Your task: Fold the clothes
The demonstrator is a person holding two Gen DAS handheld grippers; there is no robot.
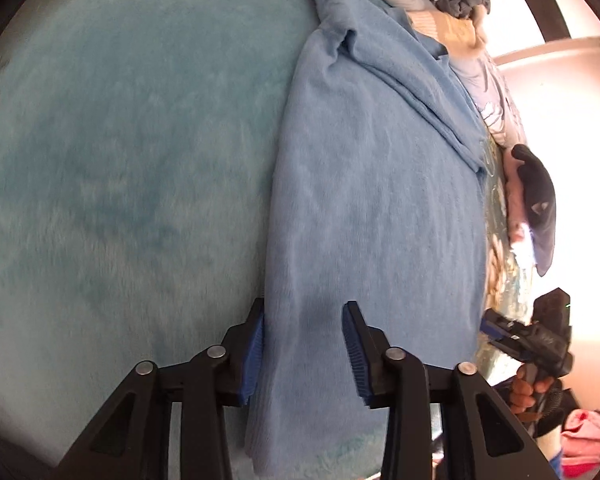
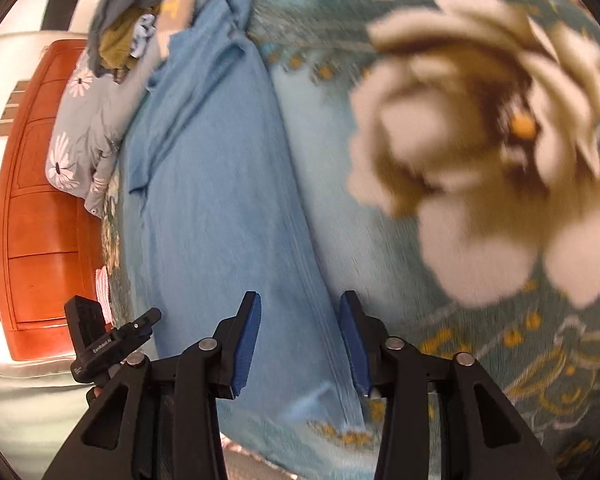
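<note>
Blue garment lies long and flat on the bed. Left claw and right claw both stand partly open over its near edges, gripping nothing.

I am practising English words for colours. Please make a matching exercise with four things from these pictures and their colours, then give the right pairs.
Things:
1. folded garment
2. wooden cabinet
3. big flower on the blanket
4. pads on the gripper fingers

Colours:
A. cream
B. dark blue
C. light blue
D. orange-brown

Pairs: 1-C, 2-D, 3-A, 4-B
</note>
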